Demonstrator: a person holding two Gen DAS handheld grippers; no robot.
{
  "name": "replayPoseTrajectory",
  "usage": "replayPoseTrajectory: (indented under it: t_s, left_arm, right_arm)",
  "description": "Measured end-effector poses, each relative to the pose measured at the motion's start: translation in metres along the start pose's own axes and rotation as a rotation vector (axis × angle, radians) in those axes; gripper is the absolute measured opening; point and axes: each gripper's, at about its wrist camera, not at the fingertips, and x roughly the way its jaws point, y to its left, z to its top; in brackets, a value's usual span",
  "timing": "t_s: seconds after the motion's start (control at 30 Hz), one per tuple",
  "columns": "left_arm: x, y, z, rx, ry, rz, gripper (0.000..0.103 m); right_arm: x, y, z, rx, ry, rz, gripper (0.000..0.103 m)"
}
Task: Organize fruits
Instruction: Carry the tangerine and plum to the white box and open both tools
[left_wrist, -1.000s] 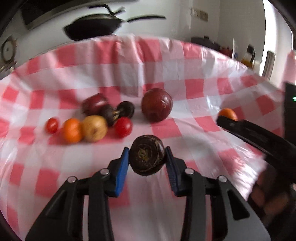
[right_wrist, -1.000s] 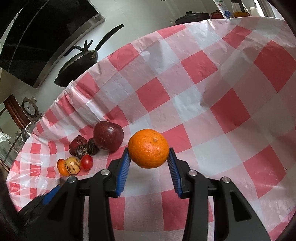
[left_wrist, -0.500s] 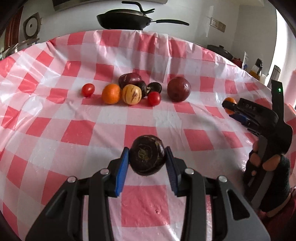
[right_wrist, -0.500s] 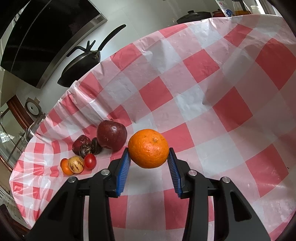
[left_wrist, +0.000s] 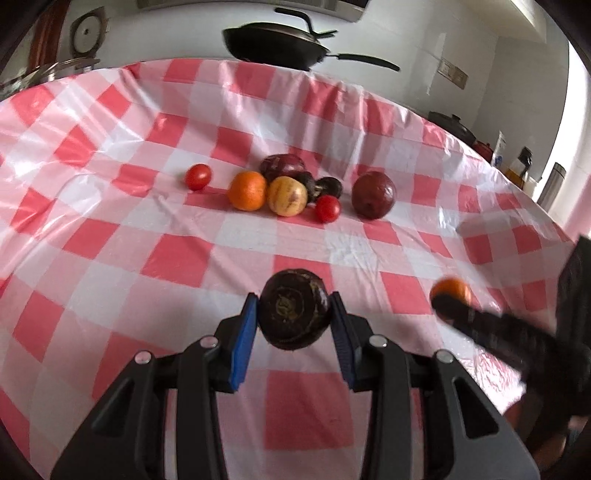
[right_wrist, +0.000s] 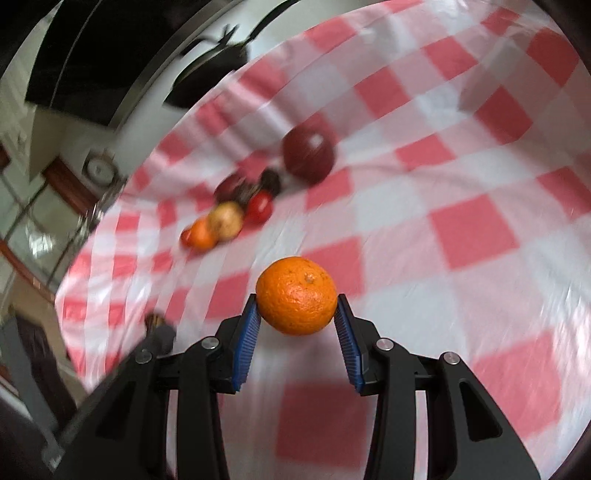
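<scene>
Altogether the checked tablecloth (left_wrist: 155, 258) carries two cherry tomatoes (left_wrist: 198, 176), one small orange (left_wrist: 247, 190), one yellowish fruit (left_wrist: 287, 195), several dark fruits bunched behind, and one red apple (left_wrist: 373, 194). Nearer, the left gripper (left_wrist: 294, 325) pinches a dark round fruit (left_wrist: 294, 308) above the cloth; the right gripper (right_wrist: 297, 326), tilted downward, clamps an orange (right_wrist: 296, 295).

Two oranges: one (right_wrist: 296, 295) held in a gripper (right_wrist: 298, 321), one (left_wrist: 247, 190) on the counter (left_wrist: 184, 266). Two cherry tomatoes (left_wrist: 198, 176) (left_wrist: 327, 208). One yellow striped fruit (left_wrist: 287, 195). One large dark red round fruit (left_wrist: 373, 194). One dark purple fruit (left_wrist: 294, 308) in the other gripper (left_wrist: 293, 325). One reddish-purple fruit (left_wrist: 282, 165) lies behind, with two small dark ones (left_wrist: 330, 185); their kind is unclear.
</scene>
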Motion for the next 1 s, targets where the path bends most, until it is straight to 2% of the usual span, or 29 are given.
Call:
replayPoseTrajectory:
  t_s: [0.2, 0.37, 0.5, 0.77, 1.0]
  left_arm:
    - [-0.04, 0.025, -0.027, -0.076, -0.037, 0.019, 0.039]
    - [-0.078, 0.036, -0.049, -0.077, -0.044, 0.03, 0.039]
    - [-0.108, 0.049, -0.064, -0.065, -0.056, 0.069, 0.039]
    - [-0.152, 0.079, -0.093, -0.041, -0.055, 0.147, 0.039]
    - [-0.19, 0.119, -0.116, -0.088, -0.063, 0.215, 0.039]
  right_arm:
    - [-0.015, 0.024, -0.034, -0.071, 0.032, 0.025, 0.041]
    - [-0.029, 0.051, -0.06, -0.213, 0.02, 0.005, 0.041]
    - [-0.04, 0.072, -0.083, -0.313, 0.025, 0.013, 0.041]
    - [-0.046, 0.1, -0.114, -0.397, 0.092, 0.05, 0.041]
    - [-0.046, 0.143, -0.151, -0.554, 0.149, 0.086, 0.041]
